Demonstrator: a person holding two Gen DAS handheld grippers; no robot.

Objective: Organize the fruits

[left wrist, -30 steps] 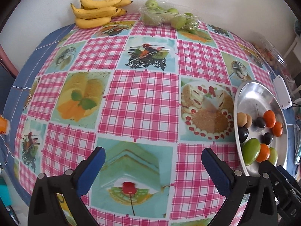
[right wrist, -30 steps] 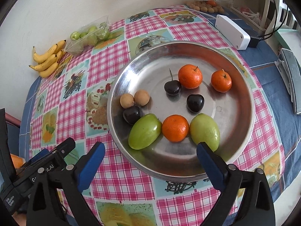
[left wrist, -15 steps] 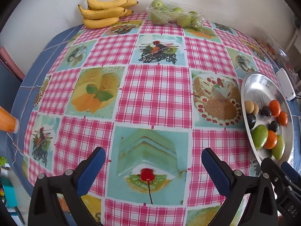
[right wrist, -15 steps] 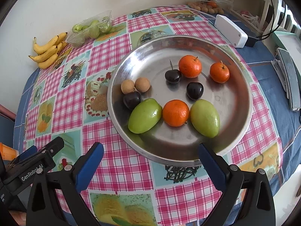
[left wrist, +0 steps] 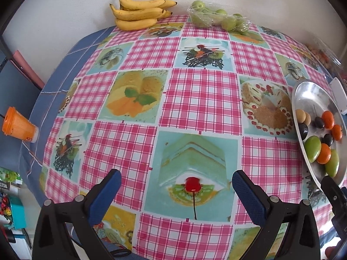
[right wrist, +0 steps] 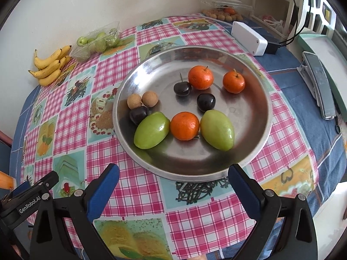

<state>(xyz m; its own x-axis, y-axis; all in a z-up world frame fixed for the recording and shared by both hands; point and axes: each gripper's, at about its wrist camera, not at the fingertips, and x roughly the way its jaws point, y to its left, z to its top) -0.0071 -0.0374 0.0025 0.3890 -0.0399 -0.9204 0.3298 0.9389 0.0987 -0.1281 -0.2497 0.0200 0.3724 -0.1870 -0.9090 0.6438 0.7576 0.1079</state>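
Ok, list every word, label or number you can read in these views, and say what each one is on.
"GenRobot.AI": white lettering on the black body of the left hand-held gripper, seen in the right wrist view.
Small red print near the base of the orange plastic cup: too small to read.
No other legible text.

My left gripper [left wrist: 174, 187] hung spread wide and empty near the table's [left wrist: 201, 99] front edge. Bananas [left wrist: 139, 13] and bagged green fruit [left wrist: 216, 18] lay along its far edge; the steel plate [left wrist: 310, 93] sat at its right edge.
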